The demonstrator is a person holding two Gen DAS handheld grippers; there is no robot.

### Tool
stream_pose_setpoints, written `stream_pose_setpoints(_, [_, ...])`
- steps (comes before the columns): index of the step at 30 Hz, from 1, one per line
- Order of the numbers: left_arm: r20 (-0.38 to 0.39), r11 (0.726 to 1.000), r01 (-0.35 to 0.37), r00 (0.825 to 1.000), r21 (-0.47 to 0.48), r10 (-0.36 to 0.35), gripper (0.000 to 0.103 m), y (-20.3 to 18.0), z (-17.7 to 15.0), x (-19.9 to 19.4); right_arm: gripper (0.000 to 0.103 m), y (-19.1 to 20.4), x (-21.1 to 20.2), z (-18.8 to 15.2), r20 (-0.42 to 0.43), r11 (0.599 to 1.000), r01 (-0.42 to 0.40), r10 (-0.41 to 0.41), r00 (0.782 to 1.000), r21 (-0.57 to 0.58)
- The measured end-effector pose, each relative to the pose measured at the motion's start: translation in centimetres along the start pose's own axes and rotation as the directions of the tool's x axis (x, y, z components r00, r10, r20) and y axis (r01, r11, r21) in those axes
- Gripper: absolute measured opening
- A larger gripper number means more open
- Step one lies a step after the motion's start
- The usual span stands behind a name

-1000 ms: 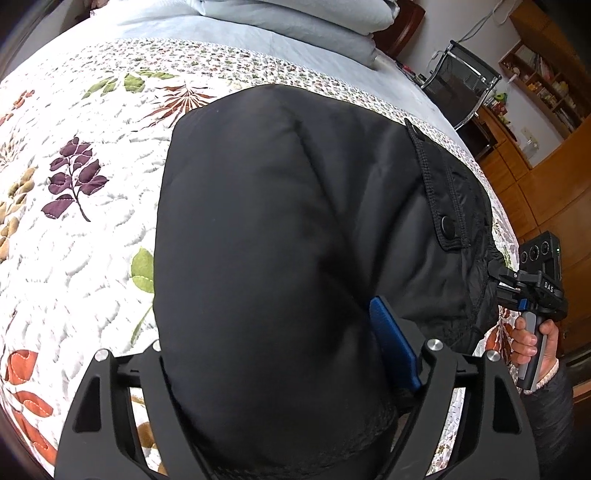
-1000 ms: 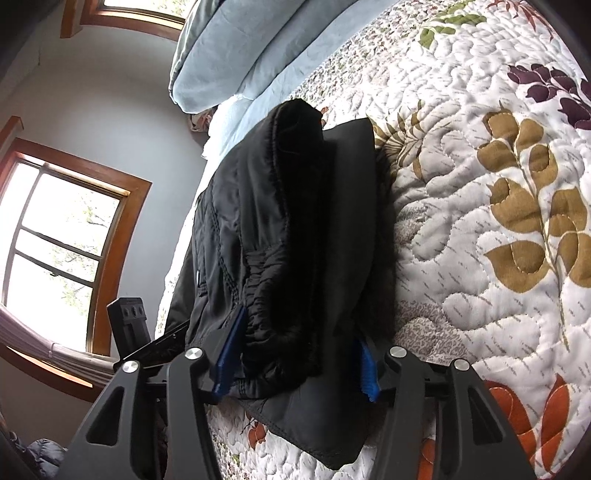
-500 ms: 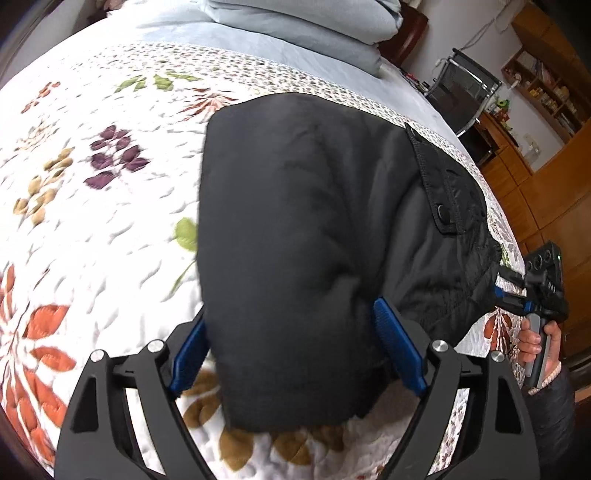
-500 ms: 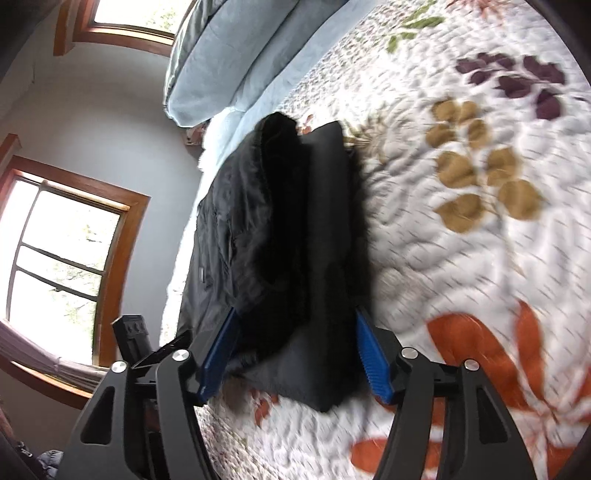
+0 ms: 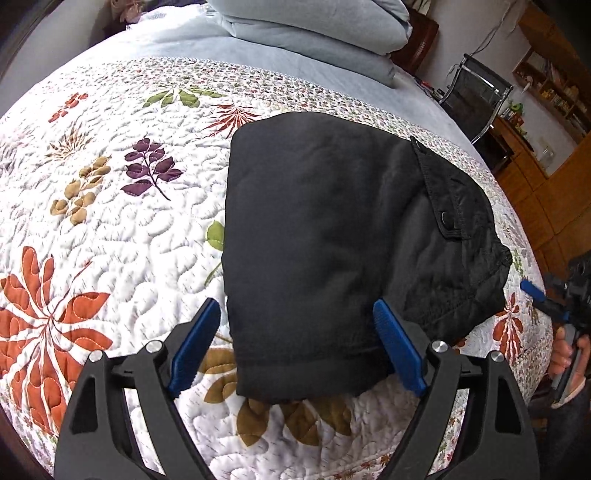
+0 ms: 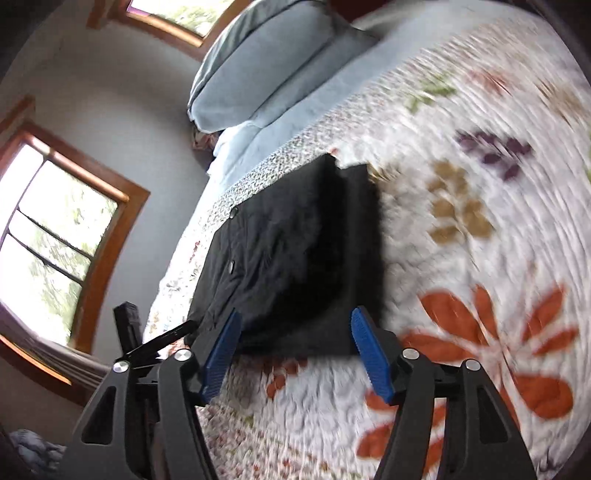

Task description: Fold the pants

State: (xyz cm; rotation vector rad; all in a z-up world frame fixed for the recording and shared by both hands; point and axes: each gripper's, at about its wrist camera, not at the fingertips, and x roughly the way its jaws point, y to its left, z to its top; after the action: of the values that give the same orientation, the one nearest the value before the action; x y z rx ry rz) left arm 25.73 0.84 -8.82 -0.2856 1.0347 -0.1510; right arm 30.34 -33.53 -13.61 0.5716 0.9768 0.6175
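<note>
Right wrist view motion-blurred; quilt pattern smeared; right gripper cut by edge.

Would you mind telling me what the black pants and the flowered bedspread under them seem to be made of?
Black pants: probably a padded synthetic. The folded top is smooth and matte, the pocket flap with its snap has a faint nylon-like sheen, and the folds look puffy.

Flowered bedspread: apparently quilted cotton or a cotton blend, matte white, with stitched ripples and outlined leaf and flower shapes.

Bedroom surroundings — bed and furniture

A floral quilt covers the bed; pale blue pillows are stacked at twelve o'clock, a black chair and wooden shelves at two — a wood-framed window at nine.
</note>
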Motion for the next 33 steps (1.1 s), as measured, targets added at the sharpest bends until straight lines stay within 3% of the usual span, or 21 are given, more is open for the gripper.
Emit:
stream_pose_setpoints(5, [-0.006,1.0,-0.011,1.0,0.013,0.011,0.085,-0.7,0.4,0.4,0.07,-0.6,3.4,1.1,-0.052,0.999,0.013,-0.011,0.999,0.039])
stream_pose_setpoints(8, [-0.008,1.0,-0.017,1.0,0.016,0.017,0.085,-0.9,0.4,0.5,0.059,-1.1,4.1,1.0,-0.05,0.998,0.018,-0.015,0.999,0.052])
stream_pose_setpoints(10, [-0.009,1.0,-0.014,1.0,0.015,0.014,0.085,-0.8,0.4,0.4,0.042,-1.5,3.9,0.9,-0.041,0.998,0.034,-0.032,0.999,0.049])
stream_pose_setpoints(12, [-0.007,1.0,-0.014,1.0,0.013,0.014,0.085,-0.8,0.5,0.2,0.032,-2.4,3.3,0.5,-0.028,0.997,0.002,0.0,1.0,0.071])
stream_pose_setpoints(15, [0.016,1.0,-0.019,1.0,0.007,0.019,0.085,-0.5,0.2,-0.8,0.024,-3.2,2.7,0.1,-0.021,0.996,-0.029,0.031,0.999,0.087])
stream_pose_setpoints(23, [0.055,0.998,-0.057,0.997,0.005,0.057,0.086,0.0,-0.5,-2.7,0.024,-2.6,2.7,-0.4,-0.023,0.998,0.014,-0.013,1.0,0.066])
stream_pose_setpoints(26, [0.066,0.998,-0.065,0.996,0.0,0.065,0.091,-0.4,-0.7,-3.3,0.029,-2.0,2.4,-0.4,-0.023,0.998,0.039,-0.038,0.999,0.058])
stream_pose_setpoints(29, [0.093,0.998,-0.068,0.993,-0.002,0.068,0.091,-1.0,-1.0,-4.2,0.032,-0.4,1.2,-0.8,-0.008,0.991,0.136,-0.136,0.991,0.004])
stream_pose_setpoints(33, [0.104,0.998,-0.066,0.992,-0.002,0.066,0.092,-2.0,-1.4,-5.0,0.041,3.2,-0.7,-2.3,0.06,0.948,0.306,-0.302,0.952,-0.09])
